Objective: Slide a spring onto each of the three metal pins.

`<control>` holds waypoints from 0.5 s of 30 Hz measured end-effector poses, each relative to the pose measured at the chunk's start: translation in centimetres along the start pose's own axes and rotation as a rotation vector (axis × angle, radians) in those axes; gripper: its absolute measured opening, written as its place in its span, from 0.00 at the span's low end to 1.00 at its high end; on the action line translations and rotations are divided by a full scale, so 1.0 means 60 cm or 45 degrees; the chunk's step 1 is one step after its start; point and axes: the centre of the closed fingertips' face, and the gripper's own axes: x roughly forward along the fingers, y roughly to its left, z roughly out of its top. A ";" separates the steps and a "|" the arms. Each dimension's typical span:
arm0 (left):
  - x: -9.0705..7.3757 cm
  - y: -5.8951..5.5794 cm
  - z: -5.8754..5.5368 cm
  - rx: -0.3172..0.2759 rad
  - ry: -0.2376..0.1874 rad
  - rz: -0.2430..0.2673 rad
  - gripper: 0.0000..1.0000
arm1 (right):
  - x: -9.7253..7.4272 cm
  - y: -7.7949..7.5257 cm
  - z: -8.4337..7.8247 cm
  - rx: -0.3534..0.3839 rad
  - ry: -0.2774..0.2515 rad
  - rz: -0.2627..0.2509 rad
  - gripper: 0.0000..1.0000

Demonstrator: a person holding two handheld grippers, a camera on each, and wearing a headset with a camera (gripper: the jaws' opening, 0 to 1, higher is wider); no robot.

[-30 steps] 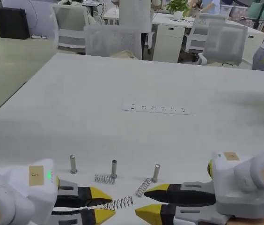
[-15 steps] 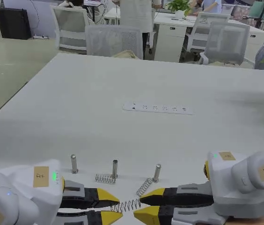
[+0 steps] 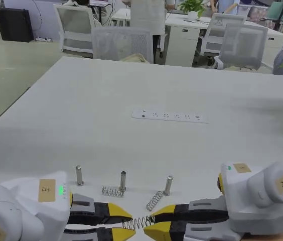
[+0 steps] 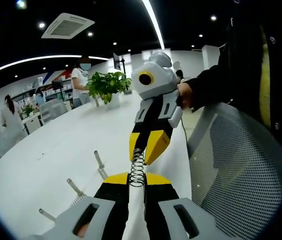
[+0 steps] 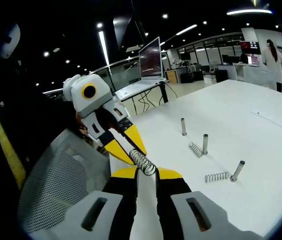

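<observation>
Nearest me, my left yellow-tipped gripper (image 3: 125, 223) and right yellow-tipped gripper (image 3: 154, 222) each pinch one end of a thin coiled steel spring (image 3: 140, 221). Beyond stand three bare upright metal pins: left pin (image 3: 79, 175), middle pin (image 3: 123, 181) and right pin (image 3: 168, 185). One loose spring (image 3: 112, 191) lies at the middle pin's base, and a second loose spring (image 3: 154, 200) lies by the right pin. Farther off on the white table (image 3: 131, 85) lies a white power strip (image 3: 169, 116).

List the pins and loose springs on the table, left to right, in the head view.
left pin → flat spring → middle pin → tilted spring → right pin
</observation>
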 end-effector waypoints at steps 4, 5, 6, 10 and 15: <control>-0.001 0.002 -0.003 -0.001 0.006 0.005 0.03 | -0.002 0.005 0.008 -0.018 0.005 0.001 0.10; -0.001 0.002 -0.003 -0.001 0.007 0.005 0.02 | -0.002 0.006 0.009 -0.023 0.006 0.001 0.10; -0.001 0.003 -0.004 0.000 0.010 0.007 0.02 | -0.002 0.007 0.013 -0.030 0.004 0.002 0.10; 0.000 0.001 -0.005 0.000 0.014 0.003 0.02 | -0.003 0.016 0.024 -0.063 0.010 0.010 0.09; 0.001 0.000 -0.006 0.003 0.019 0.003 0.02 | -0.002 0.025 0.032 -0.109 0.040 0.029 0.09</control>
